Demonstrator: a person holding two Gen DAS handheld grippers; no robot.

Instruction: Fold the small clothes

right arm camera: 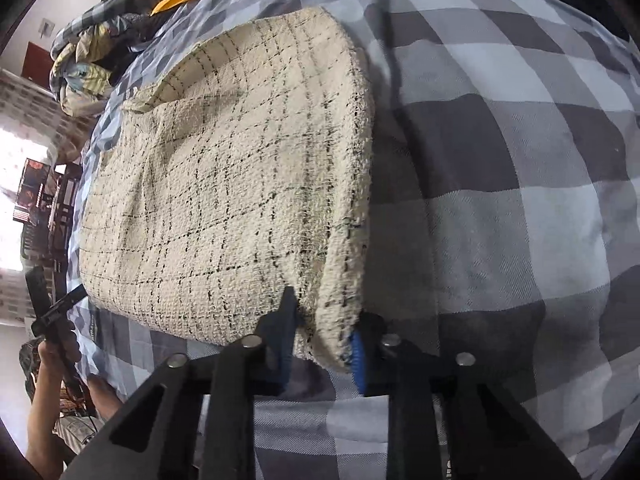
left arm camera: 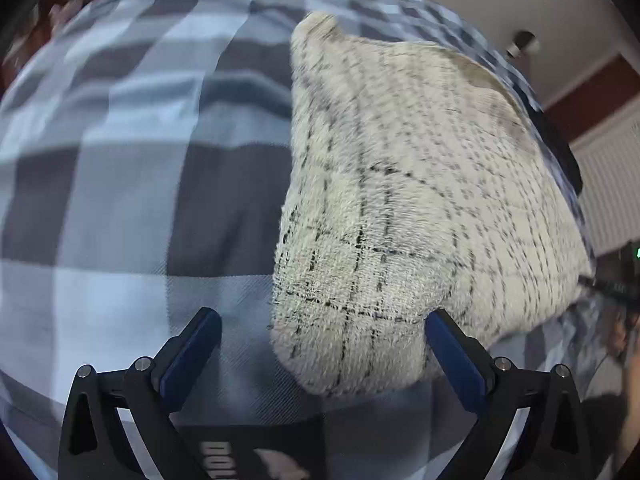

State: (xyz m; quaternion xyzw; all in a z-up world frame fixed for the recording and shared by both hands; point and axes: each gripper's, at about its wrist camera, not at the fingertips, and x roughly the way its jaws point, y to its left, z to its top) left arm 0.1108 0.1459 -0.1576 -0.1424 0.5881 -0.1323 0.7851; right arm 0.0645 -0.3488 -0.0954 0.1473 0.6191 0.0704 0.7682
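While the cream black-checked woven garment (right arm camera: pixel 232 184) lies on the grey-and-white chequered bed cover (right arm camera: pixel 500 208), right gripper (right arm camera: pixel 326 340) fingers pinch its near corner, left gripper (left arm camera: pixel 320 344) fingers spread around the opposite corner.

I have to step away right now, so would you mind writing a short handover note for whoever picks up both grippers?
Left gripper: open, holding nothing, with a corner of the cream checked garment lying between its fingers.
Right gripper: shut on the garment's near folded edge.
The garment lies on the grey and white checked bedspread, with one side already turned over along its right edge. A pile of other clothes sits at the far end of the bed.
Done: apparently a first fold.
Left: probably carry the pinched edge across, flatten, then the pile.
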